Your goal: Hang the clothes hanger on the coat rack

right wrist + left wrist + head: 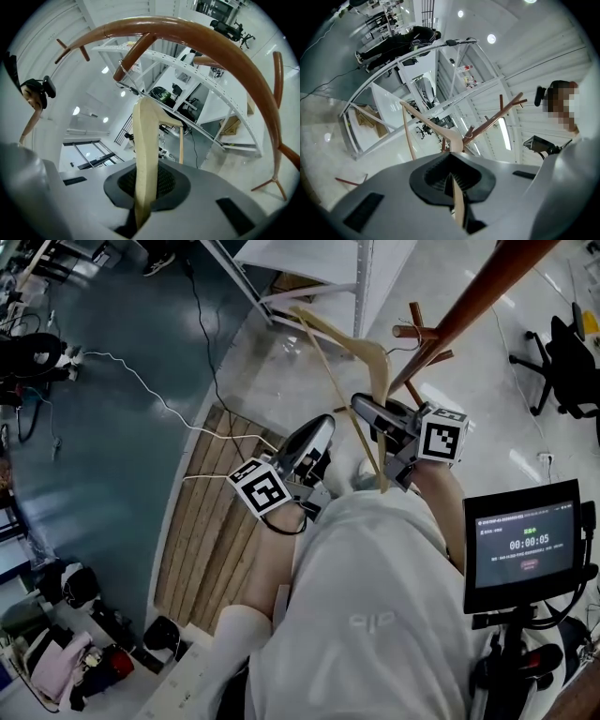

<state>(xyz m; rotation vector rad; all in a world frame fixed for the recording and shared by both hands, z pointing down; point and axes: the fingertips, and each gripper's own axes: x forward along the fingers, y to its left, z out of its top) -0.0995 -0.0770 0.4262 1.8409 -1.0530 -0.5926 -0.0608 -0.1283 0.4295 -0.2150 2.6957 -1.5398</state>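
- While both my grippers hold the clothes hanger (366, 351) up against the coat rack (473, 306), none of its weight rests on the rack that I can see.
- My left gripper (452, 177) is clamped on a thin wooden strip of the hanger, which I take to be the lower bar. My right gripper (146, 185) is pinched shut on one broad, pale shoulder.
- The wire hook (124, 80) sits right at the tip of a brown peg (133, 54) (whether it is over the peg or only beside it, neither gripper view settles).
- Letting go too soon is the chief danger: if the hook has not dropped behind the peg's tip, the hanger falls to the floor.
- With two grips on one stiff frame, moving my hands unevenly could twist the hook sideways off the peg.
- Pushing too hard could nudge the rack itself, since I am pressing high on its pole.
- The peg slants upward, so I judge the hook needs lifting over its tip before I lower it.
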